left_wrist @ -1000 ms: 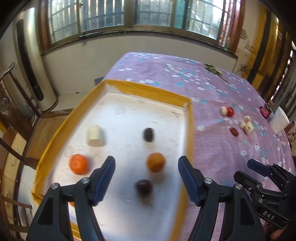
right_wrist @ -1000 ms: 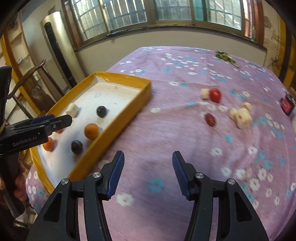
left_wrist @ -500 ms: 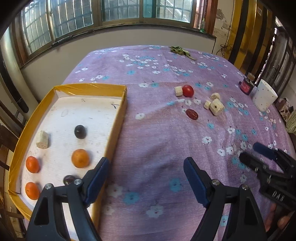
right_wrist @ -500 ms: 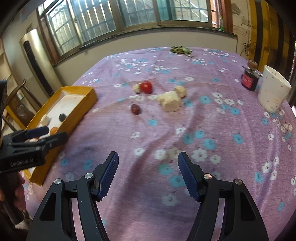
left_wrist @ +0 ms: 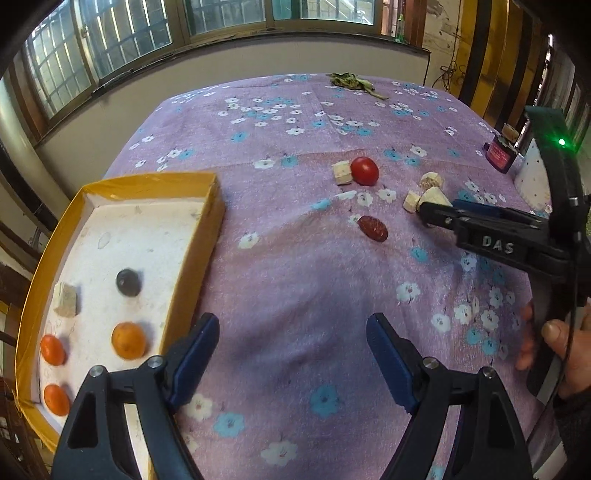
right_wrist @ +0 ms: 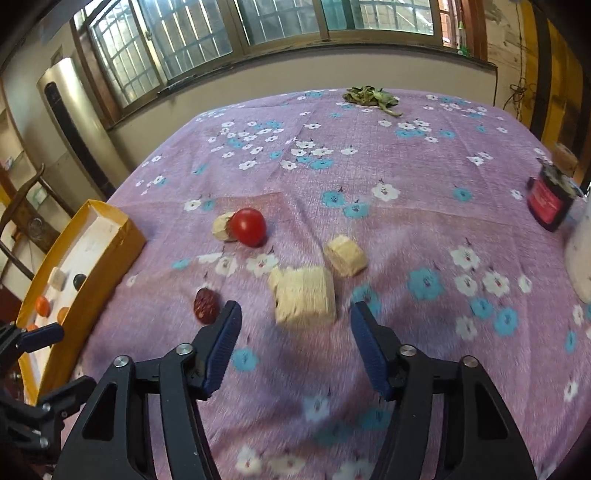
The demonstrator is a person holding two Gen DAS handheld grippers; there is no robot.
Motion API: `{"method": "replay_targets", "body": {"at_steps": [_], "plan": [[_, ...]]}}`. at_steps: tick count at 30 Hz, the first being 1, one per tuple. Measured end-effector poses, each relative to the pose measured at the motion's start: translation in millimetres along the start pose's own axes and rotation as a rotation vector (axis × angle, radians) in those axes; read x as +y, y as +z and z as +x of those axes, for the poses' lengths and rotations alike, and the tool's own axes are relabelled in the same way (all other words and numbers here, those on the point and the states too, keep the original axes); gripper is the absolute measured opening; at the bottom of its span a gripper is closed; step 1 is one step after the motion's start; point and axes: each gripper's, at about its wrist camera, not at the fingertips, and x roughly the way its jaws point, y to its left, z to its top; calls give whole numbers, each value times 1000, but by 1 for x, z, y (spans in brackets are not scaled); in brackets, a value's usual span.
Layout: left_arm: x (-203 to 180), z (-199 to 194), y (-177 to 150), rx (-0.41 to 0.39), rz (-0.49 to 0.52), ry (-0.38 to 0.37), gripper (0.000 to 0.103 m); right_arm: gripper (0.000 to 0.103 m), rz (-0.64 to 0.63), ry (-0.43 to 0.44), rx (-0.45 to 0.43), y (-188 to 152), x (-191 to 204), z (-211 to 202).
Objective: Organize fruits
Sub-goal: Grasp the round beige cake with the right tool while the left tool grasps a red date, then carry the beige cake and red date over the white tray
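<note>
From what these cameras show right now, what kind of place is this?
Probably a room in a home, not a lab. A table under a purple flowered tablecloth stands beside barred windows, with a tall floor-standing air conditioner in the corner and a wooden chair nearby.

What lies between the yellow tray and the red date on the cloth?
Nothing: in the left wrist view, only bare flowered cloth lies between the tray and the date.

Left gripper (left_wrist: 288, 354), jaws apart over bare purple floral cloth (left_wrist: 295, 280). Yellow-rimmed tray (left_wrist: 207, 236) at left holds three oranges, a dark fruit and a pale chunk; red tomato (left_wrist: 364, 170) lies beyond.
</note>
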Motion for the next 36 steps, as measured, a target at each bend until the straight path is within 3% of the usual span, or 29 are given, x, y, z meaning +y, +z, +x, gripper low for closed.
{"method": "replay_targets", "body": {"at_steps": [2,7,12,16,17,18,25,36], "plan": [[-7,8,9,0,11,-13,84,36,-36,-13,13,1,-1,7],[-25,32,32,-9,29,-54,83,36,-38,6,-28,-6,-10,-5],[-32,60,49,39,-15,-167,50,36,-17,33,-25,-17,-19,-17],[-44,71,53,31,20,-179,40,36,12,54,-26,-19,-24,-20],[-46,71,53,22,34,-193,29,36,20,57,-28,-19,-24,-21],[-47,72,53,22,40,-203,27,36,23,56,-30,-19,-24,-21],[-36,56,44,-11,26,-279,27,36,24,34,-34,-25,-18,-29],[-12,23,10,-3,4,-308,27,36,32,-13,-23,-49,-5,-53]]}}
